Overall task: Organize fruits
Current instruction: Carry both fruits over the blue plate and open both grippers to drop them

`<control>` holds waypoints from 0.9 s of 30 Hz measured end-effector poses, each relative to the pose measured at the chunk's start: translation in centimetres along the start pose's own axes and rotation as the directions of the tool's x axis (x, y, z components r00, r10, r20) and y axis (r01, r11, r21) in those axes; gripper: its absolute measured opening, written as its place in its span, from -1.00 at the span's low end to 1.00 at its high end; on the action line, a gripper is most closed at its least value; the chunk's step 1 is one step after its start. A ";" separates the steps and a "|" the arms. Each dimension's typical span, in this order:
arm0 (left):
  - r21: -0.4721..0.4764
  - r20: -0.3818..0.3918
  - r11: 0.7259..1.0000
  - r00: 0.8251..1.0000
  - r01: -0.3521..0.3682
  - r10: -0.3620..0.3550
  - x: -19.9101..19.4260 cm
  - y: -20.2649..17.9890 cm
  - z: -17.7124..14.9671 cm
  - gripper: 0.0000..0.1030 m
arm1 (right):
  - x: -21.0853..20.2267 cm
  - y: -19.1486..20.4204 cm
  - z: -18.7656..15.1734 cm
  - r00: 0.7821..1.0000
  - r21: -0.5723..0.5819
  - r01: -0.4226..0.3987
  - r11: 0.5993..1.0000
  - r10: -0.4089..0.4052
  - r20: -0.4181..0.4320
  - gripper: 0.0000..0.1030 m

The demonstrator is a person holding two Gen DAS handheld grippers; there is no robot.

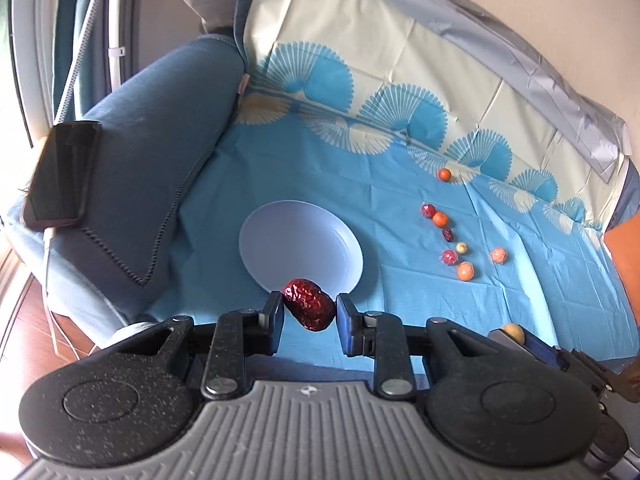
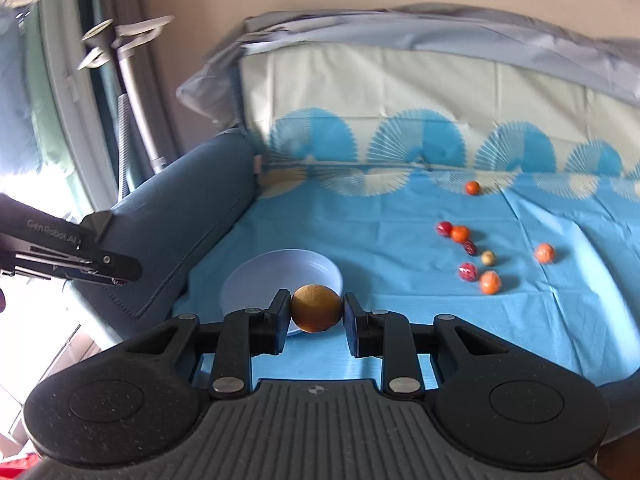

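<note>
My left gripper [image 1: 310,310] is shut on a wrinkled dark red date [image 1: 309,309], held just in front of the near rim of a pale blue plate [image 1: 296,240] lying on the blue cloth. The plate holds nothing. My right gripper [image 2: 316,310] is shut on a round tan-yellow fruit [image 2: 317,307], above the near edge of the same plate [image 2: 264,276]. That fruit [image 1: 513,332] also shows at the lower right of the left wrist view. Several small fruits lie to the right of the plate: oranges [image 1: 465,271] [image 2: 490,282], wrapped red ones [image 1: 449,257] [image 2: 467,272], a date [image 1: 447,234].
A blue sofa armrest [image 1: 160,152] rises left of the plate, with a dark phone [image 1: 62,176] lying on it. The patterned cloth [image 1: 400,60] runs up the backrest. A lone orange [image 1: 444,174] lies near the back fold. The left gripper's body [image 2: 72,256] crosses the left edge of the right wrist view.
</note>
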State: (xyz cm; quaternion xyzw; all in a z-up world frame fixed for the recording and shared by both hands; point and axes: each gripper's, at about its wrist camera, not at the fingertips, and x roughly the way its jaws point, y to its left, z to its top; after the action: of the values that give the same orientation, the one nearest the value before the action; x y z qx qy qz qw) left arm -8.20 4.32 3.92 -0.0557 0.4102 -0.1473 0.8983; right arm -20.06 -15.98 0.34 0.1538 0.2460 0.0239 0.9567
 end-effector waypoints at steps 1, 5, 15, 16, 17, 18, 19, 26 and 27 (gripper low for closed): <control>-0.003 0.008 1.000 1.000 0.000 0.000 -0.4 0.2 -0.2 -0.41 | -0.3 0.7 -0.1 1.000 -0.013 -0.004 1.000 0.004 0.002 -0.43; -0.003 0.030 1.000 1.000 -0.008 0.009 -1.5 1.0 -1.0 -0.41 | -0.9 1.7 0.1 1.000 -0.051 -0.009 0.999 0.009 -0.005 -0.43; -0.022 0.024 1.000 1.000 -0.006 0.007 -0.9 2.2 -0.8 -0.41 | -0.5 2.1 0.7 1.000 -0.091 0.004 0.996 -0.005 -0.017 -0.43; -0.023 0.022 1.000 1.000 -0.006 0.006 -0.8 2.3 -0.8 -0.41 | -0.3 2.0 0.8 1.000 -0.090 0.004 0.996 -0.006 -0.020 -0.43; -0.025 0.020 1.000 1.000 -0.006 0.007 -0.6 2.5 -0.7 -0.41 | -0.2 2.1 0.7 1.000 -0.089 0.005 0.996 -0.007 -0.024 -0.43; -0.024 0.015 1.000 1.000 -0.009 0.009 -0.3 2.5 -0.7 -0.41 | 0.1 2.1 0.8 1.000 -0.089 0.004 0.996 -0.007 -0.030 -0.43; -0.024 0.012 1.000 1.000 -0.010 0.010 -0.1 2.4 -0.6 -0.41 | 0.3 2.0 0.8 0.999 -0.089 0.003 0.996 -0.006 -0.035 -0.43; -0.026 -0.012 0.999 1.000 -0.019 0.018 2.1 2.3 0.2 -0.41 | 2.5 1.2 0.9 0.997 -0.079 -0.006 0.997 0.000 -0.079 -0.43; -0.028 -0.013 0.999 1.000 -0.019 0.019 2.5 2.3 0.3 -0.41 | 3.0 1.1 0.9 0.996 -0.076 -0.006 0.997 -0.001 -0.088 -0.43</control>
State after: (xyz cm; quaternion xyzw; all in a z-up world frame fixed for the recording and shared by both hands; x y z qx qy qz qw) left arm -5.95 5.75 1.81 -0.0634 0.4185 -0.1334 0.8961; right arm -16.97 -14.78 0.07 0.1163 0.2865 0.0413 0.9501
